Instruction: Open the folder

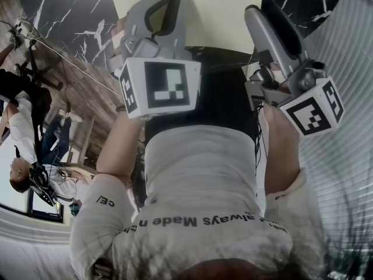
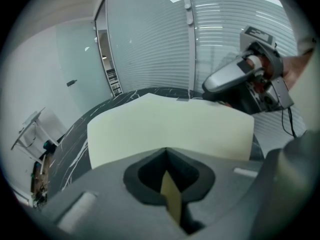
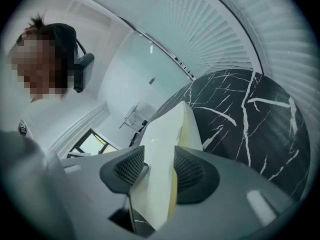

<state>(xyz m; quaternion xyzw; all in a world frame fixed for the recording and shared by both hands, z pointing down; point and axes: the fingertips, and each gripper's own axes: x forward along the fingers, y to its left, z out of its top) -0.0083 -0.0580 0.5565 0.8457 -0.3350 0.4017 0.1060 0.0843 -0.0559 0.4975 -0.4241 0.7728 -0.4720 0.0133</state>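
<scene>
**Table** (image 1: 64, 10): black marble with white veins. It carries the folder.

**Person:** white shirt (image 1: 198, 179), torso filling the lower head view. Both bare forearms are raised, the left (image 1: 119, 150) and the right (image 1: 280, 150) to either side of the torso, with the grippers pointing away at the folder.

**Folder** (image 1: 192, 4): cream, held up off the table (image 3: 250, 114) between the two grippers.
- The left gripper view shows its broad face (image 2: 170, 129) nearly square-on, with the table (image 2: 70, 144) behind.
- The right gripper view shows it edge-on (image 3: 170, 134) as a narrow wedge, the white face on one side and a yellowish edge on the other.
- The head view shows only a pale strip of it above the grippers.

**Slatted blinds** (image 2: 150, 34): pale, seen behind the table in both gripper views.

**Left gripper** (image 1: 165, 4): in its own view (image 2: 170, 184) the jaws are drawn together on a thin cream edge of the folder.

**Right gripper** (image 1: 274, 22): in its own view (image 3: 157, 171) the jaws are narrow, with the mesh pads (image 3: 192, 171) pressed on both sides of the folder. The left gripper view alone shows it from outside (image 2: 250, 79), at the folder's far corner.

**Marker cubes:** white with black squares, one on the left gripper (image 1: 160, 86) and one on the right gripper (image 1: 315, 109).

**Writing:** the shirt print reads in part "always Made" (image 1: 180, 220). The rest cannot be read.
</scene>
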